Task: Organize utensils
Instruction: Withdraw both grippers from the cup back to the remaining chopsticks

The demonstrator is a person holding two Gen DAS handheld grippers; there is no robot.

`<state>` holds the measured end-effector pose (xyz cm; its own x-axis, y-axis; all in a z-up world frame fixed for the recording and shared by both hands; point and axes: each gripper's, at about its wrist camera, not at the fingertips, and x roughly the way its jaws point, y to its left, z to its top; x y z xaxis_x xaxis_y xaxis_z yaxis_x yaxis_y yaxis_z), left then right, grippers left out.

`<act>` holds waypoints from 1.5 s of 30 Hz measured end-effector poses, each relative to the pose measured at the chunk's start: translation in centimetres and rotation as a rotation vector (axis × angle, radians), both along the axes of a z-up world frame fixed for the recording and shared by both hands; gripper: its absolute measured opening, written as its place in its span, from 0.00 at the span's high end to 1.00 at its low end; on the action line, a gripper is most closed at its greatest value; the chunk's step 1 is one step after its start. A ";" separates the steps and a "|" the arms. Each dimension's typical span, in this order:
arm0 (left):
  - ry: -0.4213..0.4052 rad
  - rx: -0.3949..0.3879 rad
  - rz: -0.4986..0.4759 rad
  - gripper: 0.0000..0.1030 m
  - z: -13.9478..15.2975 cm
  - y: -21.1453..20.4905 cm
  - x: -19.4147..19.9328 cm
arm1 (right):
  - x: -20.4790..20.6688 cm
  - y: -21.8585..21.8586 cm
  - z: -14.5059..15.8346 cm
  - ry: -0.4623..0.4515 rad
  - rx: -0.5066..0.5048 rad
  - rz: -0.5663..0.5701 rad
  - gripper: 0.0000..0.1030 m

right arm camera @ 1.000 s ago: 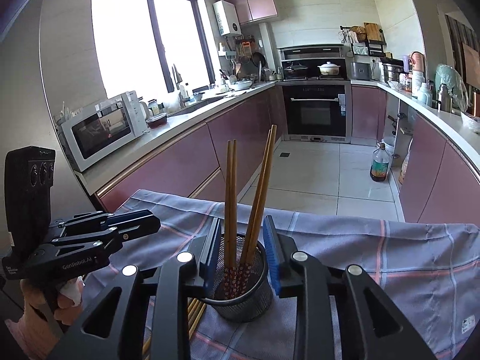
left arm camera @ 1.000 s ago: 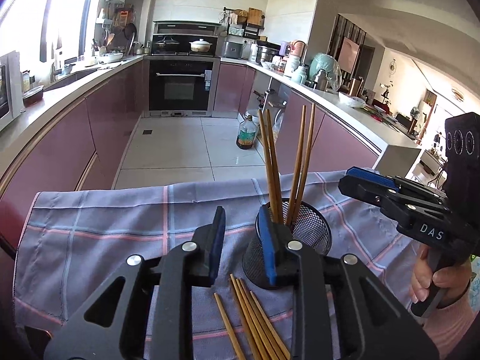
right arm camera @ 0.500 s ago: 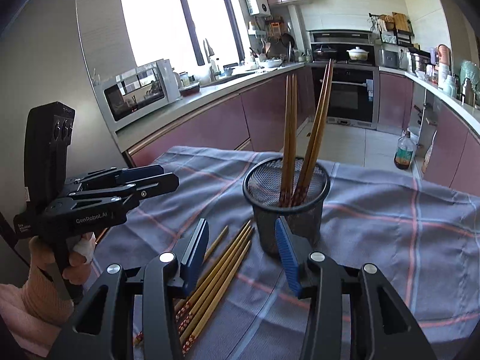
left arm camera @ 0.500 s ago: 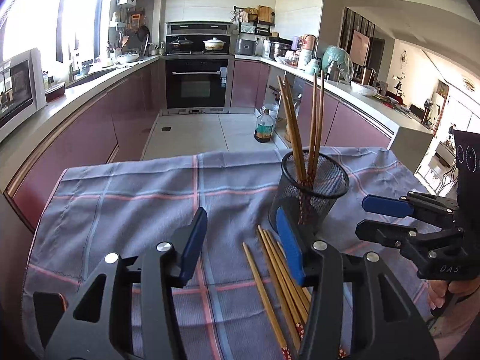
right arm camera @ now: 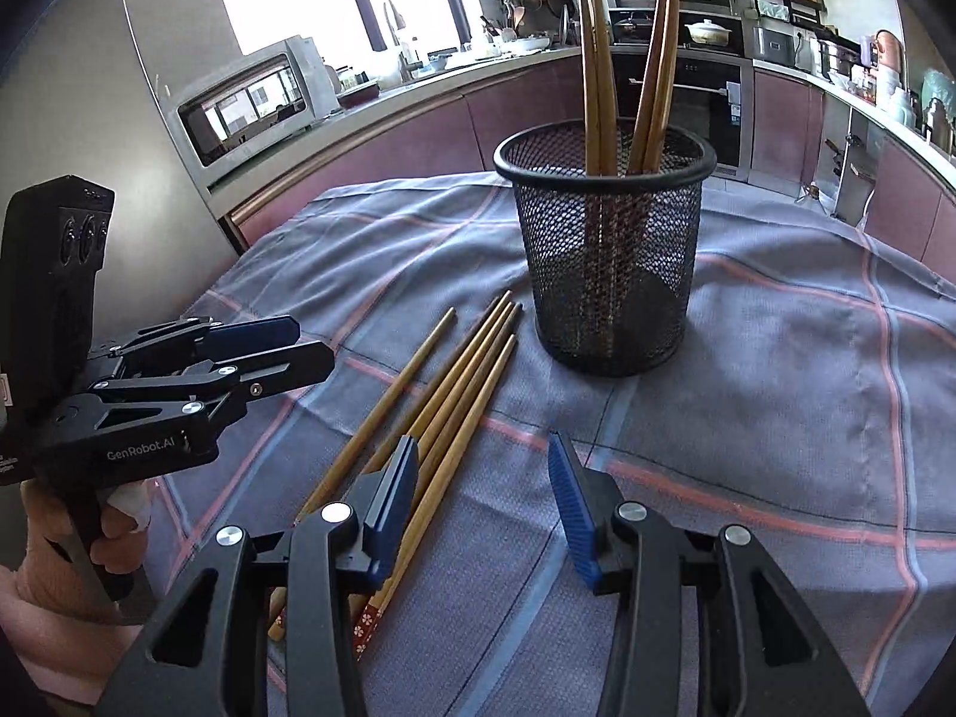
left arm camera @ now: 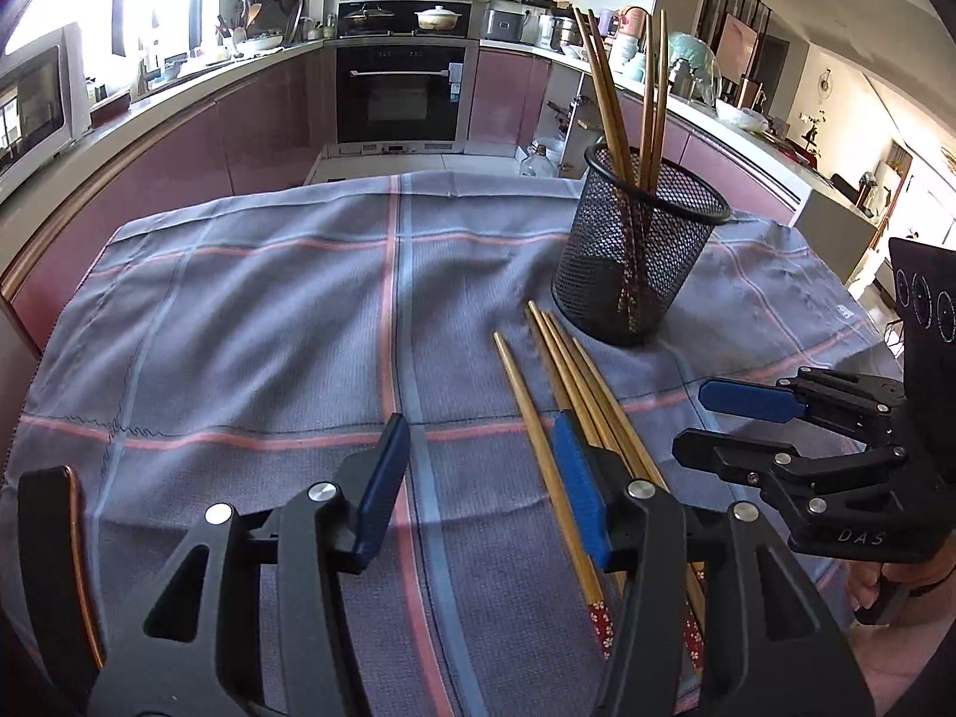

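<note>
Both grippers have dropped toward the loose chopsticks [right arm camera: 442, 412] lying on the cloth [left arm camera: 251, 322] just beside the mesh cup [right arm camera: 606, 251]. The left gripper [left arm camera: 484, 478] and right gripper [right arm camera: 484, 478] have just been opening; both stand part open and empty. I'd straddle one stick squarely before closing. Only the right view shows the microwave [right arm camera: 251, 98].

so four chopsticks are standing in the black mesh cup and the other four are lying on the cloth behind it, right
Not quite. Four chopsticks do stand in the black mesh cup, but the other four lie on the cloth in front of it, nearer the cameras, not behind. The right wrist view shows this clearly.
</note>
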<state>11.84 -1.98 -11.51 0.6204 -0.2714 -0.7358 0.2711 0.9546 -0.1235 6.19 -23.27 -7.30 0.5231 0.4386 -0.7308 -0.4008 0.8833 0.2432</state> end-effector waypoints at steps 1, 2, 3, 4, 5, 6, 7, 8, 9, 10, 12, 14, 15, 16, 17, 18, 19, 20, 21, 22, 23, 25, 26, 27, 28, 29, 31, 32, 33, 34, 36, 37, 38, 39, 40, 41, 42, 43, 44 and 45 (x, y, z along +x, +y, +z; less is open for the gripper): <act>0.005 0.004 -0.004 0.52 -0.3 -0.1 -0.1 | 0.0 0.2 -0.2 0.006 -0.005 0.000 0.58; 0.008 0.008 -0.008 0.51 -0.5 -0.3 -0.1 | -0.1 0.3 -0.4 0.007 -0.014 -0.002 0.58; 0.009 0.014 -0.007 0.51 -0.6 -0.7 -0.1 | -0.2 0.4 -0.5 0.008 -0.018 -0.001 0.58; 0.012 0.020 -0.008 0.50 -0.8 -0.8 -0.2 | -0.3 0.4 -0.5 0.011 -0.015 0.002 0.58; 0.015 0.021 -0.011 0.50 -1.0 -1.0 -0.2 | -0.2 0.5 -0.6 0.012 -0.016 0.001 0.58; 0.019 0.017 -0.016 0.50 -1.1 -1.1 -0.2 | -0.3 0.5 -0.7 0.010 -0.023 -0.001 0.58; 0.022 0.016 -0.017 0.50 -1.2 -1.1 -0.2 | -0.3 0.6 -0.7 0.009 -0.030 -0.002 0.58; 0.025 0.018 -0.019 0.50 -1.4 -1.2 -0.2 | -0.3 0.6 -0.8 0.011 -0.032 -0.001 0.58; 0.026 0.022 -0.020 0.50 -1.5 -1.2 -0.2 | -0.4 0.6 -0.9 0.014 -0.033 0.000 0.58; 0.027 0.025 -0.020 0.50 -1.6 -1.3 -0.1 | -0.4 0.8 -1.0 0.015 -0.035 0.000 0.58; 0.030 0.028 -0.025 0.50 -1.6 -1.5 -0.2 | -0.5 1.0 -1.1 0.014 -0.044 -0.001 0.58; 0.028 0.035 -0.028 0.50 -1.7 -1.7 -0.2 | -0.6 1.2 -1.3 0.018 -0.044 0.000 0.58; 0.028 0.038 -0.029 0.50 -1.7 -1.7 -0.2 | -0.6 1.4 -1.4 0.017 -0.051 0.000 0.58; 0.029 0.039 -0.032 0.50 -1.8 -1.8 -0.2 | -0.6 1.4 -1.3 0.011 -0.055 -0.001 0.58; 0.030 0.040 -0.033 0.50 -1.9 -1.8 -0.2 | -0.7 1.5 -1.3 0.009 -0.060 -0.002 0.58; 0.031 0.040 -0.035 0.50 -1.9 -1.8 -0.2 | -0.7 1.6 -1.3 0.007 -0.064 -0.002 0.58; 0.033 0.041 -0.040 0.50 -2.0 -1.9 -0.1 | -0.7 1.6 -1.3 0.005 -0.068 -0.003 0.58; 0.035 0.044 -0.041 0.50 -2.0 -2.1 -0.1 | -0.7 1.6 -1.3 0.005 -0.071 -0.006 0.58; 0.035 0.047 -0.042 0.50 -2.1 -2.1 -0.1 | -0.6 1.6 -1.3 0.007 -0.070 -0.008 0.58; 0.037 0.048 -0.044 0.50 -2.2 -2.1 -0.1 | -0.6 1.6 -1.3 0.008 -0.072 -0.010 0.59; 0.039 0.049 -0.044 0.50 -2.3 -2.1 -0.1 | -0.6 1.5 -1.4 0.008 -0.074 -0.011 0.59; 0.044 0.051 -0.044 0.50 -2.4 -2.2 0.0 | -0.6 1.4 -1.4 0.010 -0.074 -0.012 0.59; 0.045 0.052 -0.044 0.50 -2.5 -2.1 0.0 | -0.5 1.4 -1.4 0.009 -0.077 -0.013 0.59; 0.048 0.054 -0.044 0.50 -2.6 -2.1 0.0 | -0.6 1.4 -1.4 0.008 -0.080 -0.012 0.59; 0.053 0.059 -0.043 0.50 -2.7 -2.2 0.1 | -0.5 1.4 -1.4 0.010 -0.082 -0.012 0.59; 0.055 0.060 -0.043 0.50 -2.8 -2.1 0.2 | -0.5 1.5 -1.4 0.010 -0.085 -0.012 0.59; 0.055 0.062 -0.048 0.50 -2.8 -2.1 0.2 | -0.5 1.5 -1.3 0.009 -0.092 -0.011 0.59; 0.056 0.064 -0.049 0.50 -2.9 -2.2 0.2 | -0.5 1.4 -1.3 0.010 -0.095 -0.012 0.59; 0.058 0.064 -0.049 0.50 -2.9 -2.2 0.2 | -0.5 1.4 -1.3 0.010 -0.098 -0.012 0.59; 0.061 0.062 -0.049 0.50 -2.9 -2.2 0.3 | -0.5 1.4 -1.3 0.010 -0.102 -0.012 0.60; 0.065 0.063 -0.051 0.50 -2.9 -2.2 0.4 | -0.5 1.5 -1.4 0.005 -0.126 -0.015 0.65; 0.065 0.065 -0.051 0.50 -2.9 -2.2 0.4 | -0.5 1.6 -1.4 0.002 -0.139 -0.016 0.67; 0.067 0.065 -0.052 0.50 -2.9 -2.1 0.4 | -0.5 1.5 -1.4 0.001 -0.144 -0.017 0.67; 0.068 0.065 -0.053 0.50 -3.0 -2.2 0.4 | -0.5 1.5 -1.4 0.004 -0.141 -0.017 0.67; 0.070 0.068 -0.054 0.50 -3.0 -2.2 0.4 | -0.5 1.4 -1.4 0.006 -0.140 -0.018 0.67; 0.069 0.073 -0.056 0.51 -2.9 -2.3 0.5 | -0.4 1.4 -1.4 0.005 -0.142 -0.018 0.67; 0.070 0.078 -0.057 0.51 -2.9 -2.4 0.6 | -0.4 1.5 -1.4 0.004 -0.144 -0.019 0.67; 0.071 0.084 -0.059 0.51 -3.0 -2.5 0.7 | -0.3 1.5 -1.4 0.004 -0.146 -0.019 0.67; 0.069 0.090 -0.060 0.52 -3.0 -2.6 0.7 | -0.2 1.6 -1.4 0.002 -0.150 -0.018 0.66; 0.069 0.094 -0.060 0.53 -3.0 -2.7 0.8 | 0.0 1.8 -1.4 0.001 -0.155 -0.018 0.66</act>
<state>12.62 -4.68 -14.51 0.5525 -0.2343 -0.7999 0.3223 0.9451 -0.0543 6.17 -21.48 -8.68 0.5293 0.3110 -0.7894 -0.3842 0.9174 0.1038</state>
